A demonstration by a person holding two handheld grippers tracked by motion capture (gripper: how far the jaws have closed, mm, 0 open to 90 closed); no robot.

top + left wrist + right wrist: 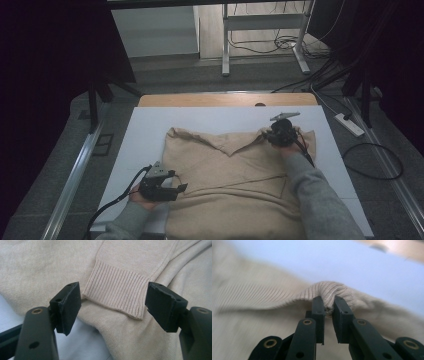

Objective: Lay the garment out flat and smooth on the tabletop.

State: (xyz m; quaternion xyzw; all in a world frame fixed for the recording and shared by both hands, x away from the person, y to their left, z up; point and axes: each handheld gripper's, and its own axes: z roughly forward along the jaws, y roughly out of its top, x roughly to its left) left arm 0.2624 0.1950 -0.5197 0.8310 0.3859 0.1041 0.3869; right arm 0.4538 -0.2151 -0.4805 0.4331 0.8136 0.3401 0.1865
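A beige knit sweater [235, 175] lies spread on the white table cover [145, 130]. My left gripper [181, 188] rests at the sweater's left edge with its jaws open. Between them, untouched by the pads, lies a ribbed sleeve cuff [117, 291]. My right gripper [272, 136] is at the far right part of the sweater, near the collar. Its jaws are shut on a bunched ribbed hem [329, 293] of the sweater, with the fabric pinched between the pads.
The white cover lies over a wooden table whose far edge [225, 99] shows. Beyond it stand a metal desk frame [265, 30] and floor cables [370, 160]. A power strip [350, 125] lies on the floor at the right.
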